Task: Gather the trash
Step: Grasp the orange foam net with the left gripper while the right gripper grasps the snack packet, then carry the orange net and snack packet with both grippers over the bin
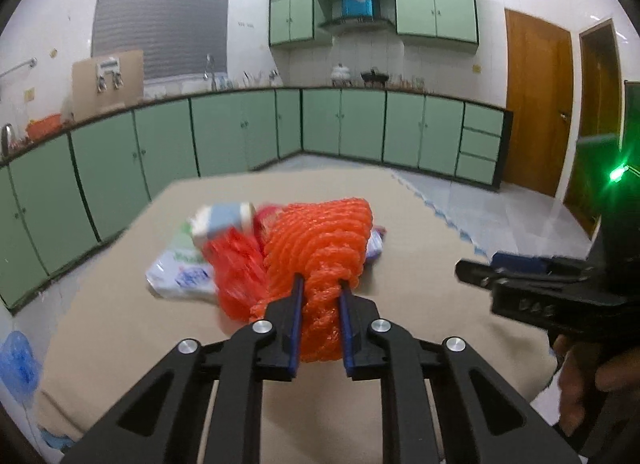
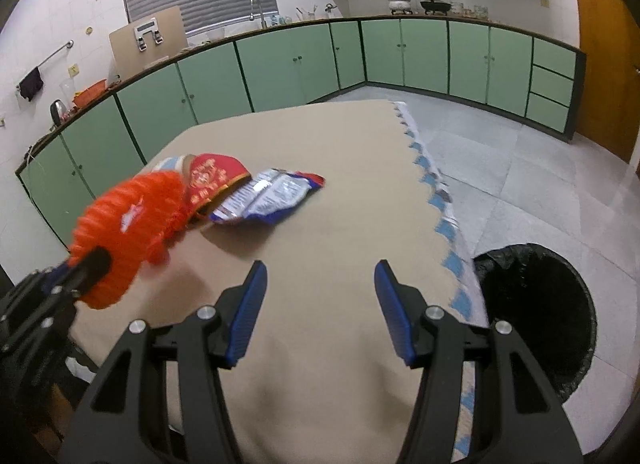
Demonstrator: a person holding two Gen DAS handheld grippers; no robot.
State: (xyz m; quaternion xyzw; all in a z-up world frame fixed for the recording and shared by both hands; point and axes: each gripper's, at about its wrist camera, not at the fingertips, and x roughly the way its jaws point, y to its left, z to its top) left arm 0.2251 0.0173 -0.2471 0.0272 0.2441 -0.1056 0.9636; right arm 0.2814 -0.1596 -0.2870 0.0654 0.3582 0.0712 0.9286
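Note:
My left gripper is shut on an orange foam net sleeve, whose bunched end is squeezed between the blue pads and held off the table. The same orange net shows at the left of the right wrist view, with the left gripper under it. Behind it lie a red plastic bag, a small pale carton, a white wrapper, a red packet and a silver and blue snack wrapper. My right gripper hovers open and bare over the beige table.
A bin lined with a black bag stands on the floor by the table's right edge. Green cabinets line the walls, with a brown door at the right. A hand holds the right gripper. A blue bag hangs at the table's left.

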